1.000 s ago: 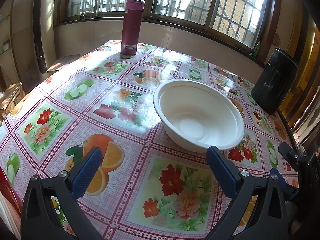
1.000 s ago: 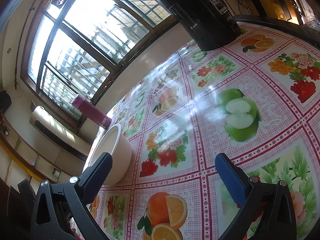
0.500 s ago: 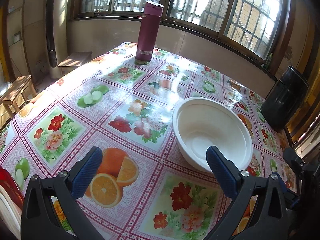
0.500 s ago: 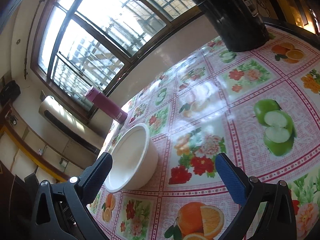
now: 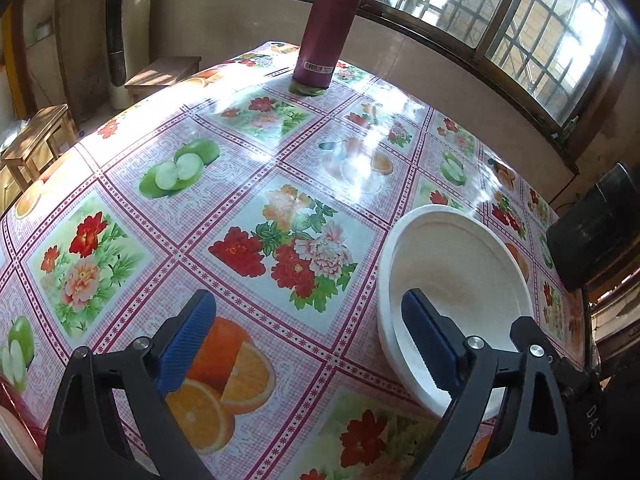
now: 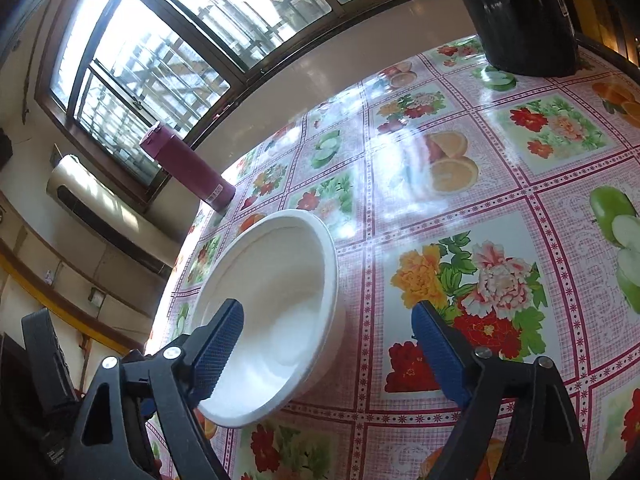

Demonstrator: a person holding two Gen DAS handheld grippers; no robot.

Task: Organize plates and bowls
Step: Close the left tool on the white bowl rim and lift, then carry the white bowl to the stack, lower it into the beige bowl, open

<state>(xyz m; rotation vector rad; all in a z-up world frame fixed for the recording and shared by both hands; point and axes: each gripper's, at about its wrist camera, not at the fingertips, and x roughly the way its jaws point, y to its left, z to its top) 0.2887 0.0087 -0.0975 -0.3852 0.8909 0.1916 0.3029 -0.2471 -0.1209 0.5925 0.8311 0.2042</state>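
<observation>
A bowl (image 5: 460, 276) sits on the table (image 5: 248, 184) between my two grippers. Behind it, near the windows, a bottle (image 5: 332, 24) stands upright at far left; a dark container (image 6: 516, 12) stands at far right.

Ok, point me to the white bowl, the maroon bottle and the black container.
white bowl (image 5: 460, 276): left wrist view, inner wall.
maroon bottle (image 5: 330, 24): left wrist view, mid body.
black container (image 6: 520, 20): right wrist view, side wall.

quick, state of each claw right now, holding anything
Left claw: open, jaws just been closing, one finger over the bowl's rim, holding nothing.
Right claw: open, jaws just been closing, bowl rim between them, not gripped.
</observation>
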